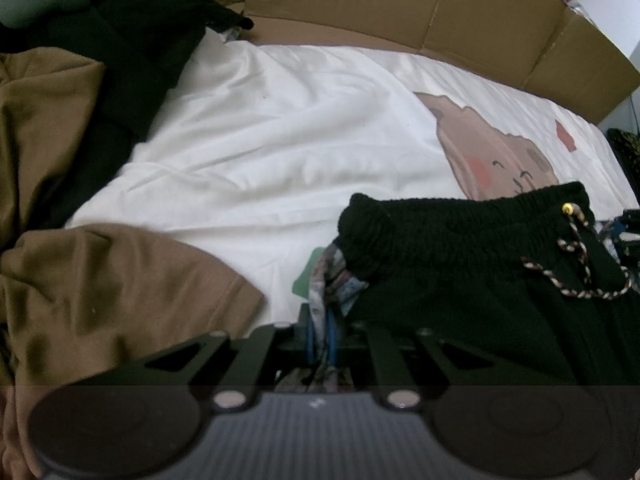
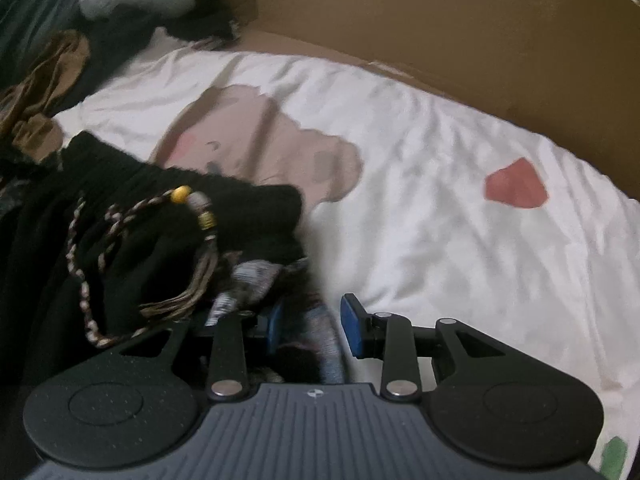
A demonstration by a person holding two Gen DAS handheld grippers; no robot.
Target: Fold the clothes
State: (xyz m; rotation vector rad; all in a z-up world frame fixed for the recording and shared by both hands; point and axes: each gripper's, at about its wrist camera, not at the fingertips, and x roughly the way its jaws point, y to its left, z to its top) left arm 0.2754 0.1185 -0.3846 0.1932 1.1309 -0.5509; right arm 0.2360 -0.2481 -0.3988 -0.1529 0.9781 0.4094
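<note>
Black trousers [image 1: 480, 264] with ribbed waistband and braided drawstring [image 1: 580, 276], bunched on a white sheet [image 1: 260, 152] printed with a pink cartoon bear [image 1: 492, 152]. Behind the sheet, a cardboard wall [image 1: 400, 4]; at its far left corner, dark clothes [image 1: 132, 48] heaped.

Left gripper [image 1: 322, 340] clamped on patterned grey cloth [image 1: 332, 276] at the trousers' left edge. Right gripper [image 2: 314, 328] spread apart, patterned cloth lying between the blue pads [image 2: 353, 328], none pinched.

Only from the left wrist: brown garment [image 1: 100, 292] left of the trousers. Only from the right wrist: yellow bead [image 2: 181, 194] and tassel on the drawstring, red heart [image 2: 516, 186] on the sheet.
</note>
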